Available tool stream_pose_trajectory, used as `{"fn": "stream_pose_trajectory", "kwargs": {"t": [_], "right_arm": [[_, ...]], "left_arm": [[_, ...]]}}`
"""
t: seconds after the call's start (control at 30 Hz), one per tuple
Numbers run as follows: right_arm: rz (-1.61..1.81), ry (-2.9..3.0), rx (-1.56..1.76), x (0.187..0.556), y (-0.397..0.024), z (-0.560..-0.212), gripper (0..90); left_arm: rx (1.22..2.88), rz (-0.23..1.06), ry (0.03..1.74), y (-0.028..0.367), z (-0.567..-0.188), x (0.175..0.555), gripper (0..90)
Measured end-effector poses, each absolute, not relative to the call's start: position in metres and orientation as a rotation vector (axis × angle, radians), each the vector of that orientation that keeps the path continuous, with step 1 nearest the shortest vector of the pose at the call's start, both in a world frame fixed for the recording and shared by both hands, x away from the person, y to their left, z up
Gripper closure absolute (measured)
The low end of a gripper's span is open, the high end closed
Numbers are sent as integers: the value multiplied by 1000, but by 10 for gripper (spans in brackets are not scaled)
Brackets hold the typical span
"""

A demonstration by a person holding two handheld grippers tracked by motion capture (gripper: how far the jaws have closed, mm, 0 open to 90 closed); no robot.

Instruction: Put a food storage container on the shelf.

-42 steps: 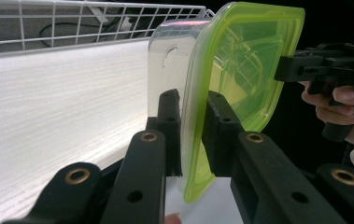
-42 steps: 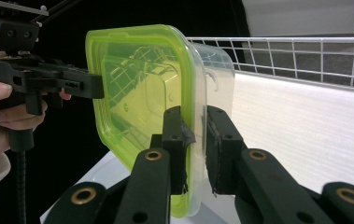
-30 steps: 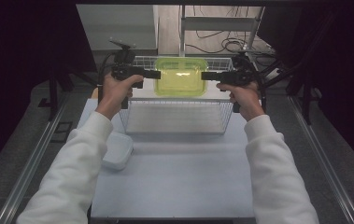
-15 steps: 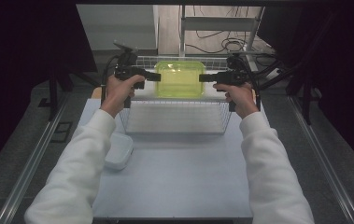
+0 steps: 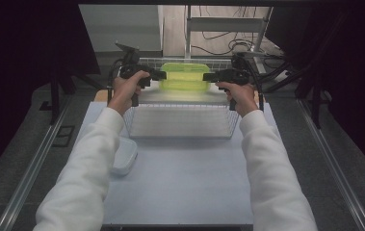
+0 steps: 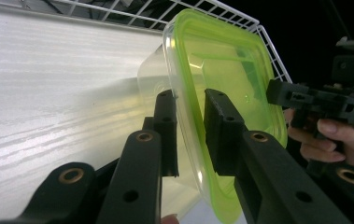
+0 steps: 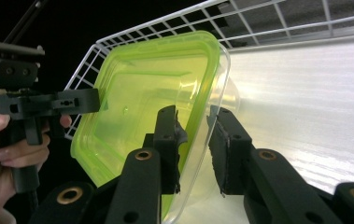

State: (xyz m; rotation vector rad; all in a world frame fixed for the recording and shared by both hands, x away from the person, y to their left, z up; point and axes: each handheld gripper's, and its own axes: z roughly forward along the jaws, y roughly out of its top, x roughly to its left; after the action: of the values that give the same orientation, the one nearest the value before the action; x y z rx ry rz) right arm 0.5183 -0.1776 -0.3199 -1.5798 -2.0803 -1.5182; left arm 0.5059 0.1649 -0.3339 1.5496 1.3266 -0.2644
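A white lid (image 5: 123, 156) lies at the left of the pale table (image 5: 180, 183). Cables (image 5: 223, 45) trail across the floor at the upper middle.

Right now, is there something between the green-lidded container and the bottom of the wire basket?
Nothing visible. The container hangs over the wire basket between the left tongs and the right tongs, whose jaws have just been opening around its rim. The floor below it looks bare.

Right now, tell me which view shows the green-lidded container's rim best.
The left gripper view: the green-lidded container stands close, rim edge-on between the left gripper jaws. The right gripper view shows it similarly; the high view shows it small, over the wire basket.
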Motion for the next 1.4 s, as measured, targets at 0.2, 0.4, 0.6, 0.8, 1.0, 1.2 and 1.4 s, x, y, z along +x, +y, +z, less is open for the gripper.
{"fn": "stream_pose_trajectory", "kwargs": {"t": [0.2, 0.4, 0.6, 0.8, 1.0, 1.2, 1.4], "right_arm": [[-1521, -2002, -1642, 520, -177, -324, 719], [-1528, -1983, -1665, 520, -176, -325, 711], [-1565, -1972, -1700, 516, -173, -323, 474], [-1628, -1951, -1723, 509, -175, -317, 301], [-1665, -2016, -1665, 495, -175, -308, 230], [-1693, -2163, -1569, 480, -182, -299, 215], [-1670, -2303, -1475, 467, -191, -294, 215]], "left_arm": [[1527, -271, 1334, 165, -338, 508, 737], [1552, -213, 1334, 160, -336, 504, 714], [1580, -116, 1306, 153, -330, 498, 521], [1566, -29, 1279, 155, -323, 491, 309], [1598, 53, 1209, 159, -312, 475, 232], [1644, 91, 1177, 159, -308, 461, 228], [1702, 86, 1144, 166, -311, 444, 201]]}}
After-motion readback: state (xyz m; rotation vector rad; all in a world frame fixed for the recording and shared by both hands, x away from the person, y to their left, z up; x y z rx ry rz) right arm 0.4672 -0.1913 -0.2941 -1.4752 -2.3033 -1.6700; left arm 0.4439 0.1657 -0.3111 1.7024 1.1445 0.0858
